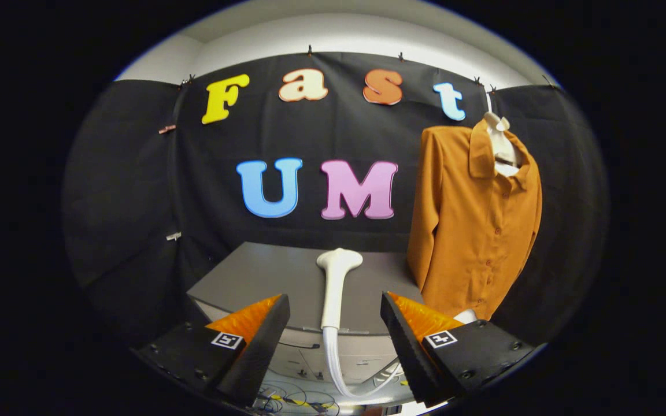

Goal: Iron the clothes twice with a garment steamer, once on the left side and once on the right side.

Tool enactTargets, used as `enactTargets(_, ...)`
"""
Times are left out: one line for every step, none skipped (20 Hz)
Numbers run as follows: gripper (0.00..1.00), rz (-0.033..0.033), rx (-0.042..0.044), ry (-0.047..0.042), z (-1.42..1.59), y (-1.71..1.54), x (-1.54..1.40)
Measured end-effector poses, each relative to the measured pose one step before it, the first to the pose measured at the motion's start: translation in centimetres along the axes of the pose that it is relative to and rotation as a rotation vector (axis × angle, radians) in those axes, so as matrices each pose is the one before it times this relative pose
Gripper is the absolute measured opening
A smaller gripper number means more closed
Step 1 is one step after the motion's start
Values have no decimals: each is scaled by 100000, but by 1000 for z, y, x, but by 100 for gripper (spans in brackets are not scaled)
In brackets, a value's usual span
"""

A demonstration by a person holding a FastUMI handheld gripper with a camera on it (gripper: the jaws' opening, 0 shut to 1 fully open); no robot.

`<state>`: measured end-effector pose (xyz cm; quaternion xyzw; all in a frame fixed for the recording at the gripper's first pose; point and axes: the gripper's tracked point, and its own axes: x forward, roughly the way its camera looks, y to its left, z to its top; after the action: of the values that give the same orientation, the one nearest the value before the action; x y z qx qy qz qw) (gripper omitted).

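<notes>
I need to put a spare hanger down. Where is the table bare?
The grey table is bare left of the steamer. The strip between steamer and orange shirt is narrow. The gripper fingers stand open astride the steamer handle.

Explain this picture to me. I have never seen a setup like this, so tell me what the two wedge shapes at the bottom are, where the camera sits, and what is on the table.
The camera rides on a handheld gripper and looks forward along its two fingers; those are the wedge shapes you see. A person carries this tool; there is no robot arm. The fingers stand open and hold nothing.

Just ahead, in line with the gap between the fingers, a white garment steamer lies on a grey table, its head pointing away and its hose dropping off the near edge. The fingers have not yet reached it.

Beyond the right finger, an orange shirt hangs on a hanger against the black cloth wall. That is the garment to be steamed.
</notes>
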<state>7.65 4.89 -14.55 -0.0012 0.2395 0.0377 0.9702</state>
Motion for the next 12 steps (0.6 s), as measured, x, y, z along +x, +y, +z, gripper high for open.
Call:
enactTargets(98, -493, -398, 5158, -1125, 114, 1609)
enactTargets(98, -920, -236, 4566, -1060, -126, 1558)
enactTargets(98, 4, 161, 3666, -735, 182, 1484)
enactTargets(98, -227, 296, 2976, -810, 129, 1512)
enactTargets(98, -375, 225, 2429, -454, 213, 1284)
enactTargets(98, -241, -338, 2257, -529, 204, 1404)
enactTargets(98, -828, -612, 2461, -542, 160, 1299)
enactTargets(98, -433, -473, 2182, -309, 305, 1152)
enactTargets(98, -852, -894, 2842, -514, 129, 1028)
enactTargets(90, -249, -928, 1812, -77, 302, 1053)
enactTargets(87, -675, -1025, 914, -36, 192, 846)
enactTargets(77, -2265, -1383, 1633, -603, -233, 709)
